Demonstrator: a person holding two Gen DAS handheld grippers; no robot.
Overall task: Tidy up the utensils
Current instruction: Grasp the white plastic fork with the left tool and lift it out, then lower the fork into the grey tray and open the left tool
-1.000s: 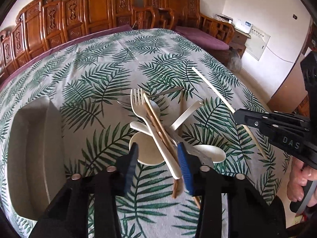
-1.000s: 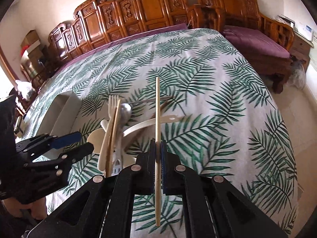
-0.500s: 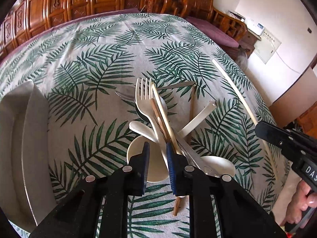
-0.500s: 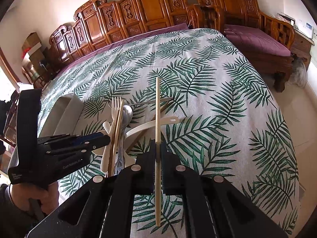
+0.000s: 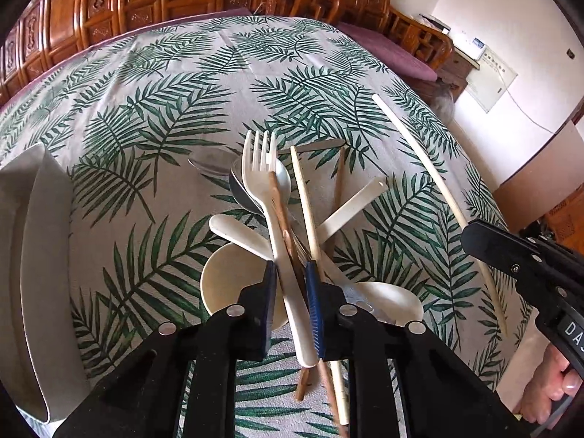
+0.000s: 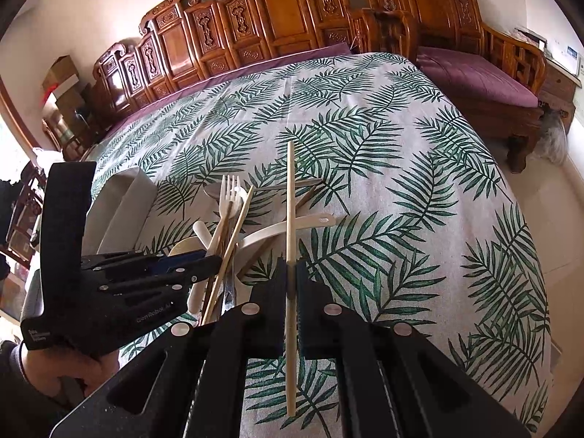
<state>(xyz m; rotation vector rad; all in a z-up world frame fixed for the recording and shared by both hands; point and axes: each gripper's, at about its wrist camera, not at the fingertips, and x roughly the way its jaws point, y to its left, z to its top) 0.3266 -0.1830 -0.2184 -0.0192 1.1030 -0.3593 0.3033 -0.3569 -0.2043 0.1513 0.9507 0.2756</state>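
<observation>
A heap of utensils lies mid-table on the palm-leaf cloth: a cream fork (image 5: 261, 179), a brown chopstick (image 5: 279, 204), a pale chopstick (image 5: 304, 197), a metal spoon (image 5: 208, 162) and cream spoons (image 5: 387, 299). My left gripper (image 5: 291, 281) is low over the heap. Its jaws are closing, and the pads touch the fork handle with the brown chopstick beside it. The right wrist view shows the left gripper (image 6: 204, 264) at the heap's left side. My right gripper (image 6: 291, 273) is shut on a long pale chopstick (image 6: 290, 200), held above the cloth right of the heap.
A white tray (image 5: 36, 255) lies at the table's left, close to the heap. Carved wooden benches (image 6: 277, 11) line the far side. The table edge drops to the floor on the right. A person's hand (image 5: 547, 383) holds the right gripper's handle.
My left gripper came down and forward onto the heap, and its jaws narrowed from wide apart to tight around the fork handle. The right gripper and its chopstick stayed still.
</observation>
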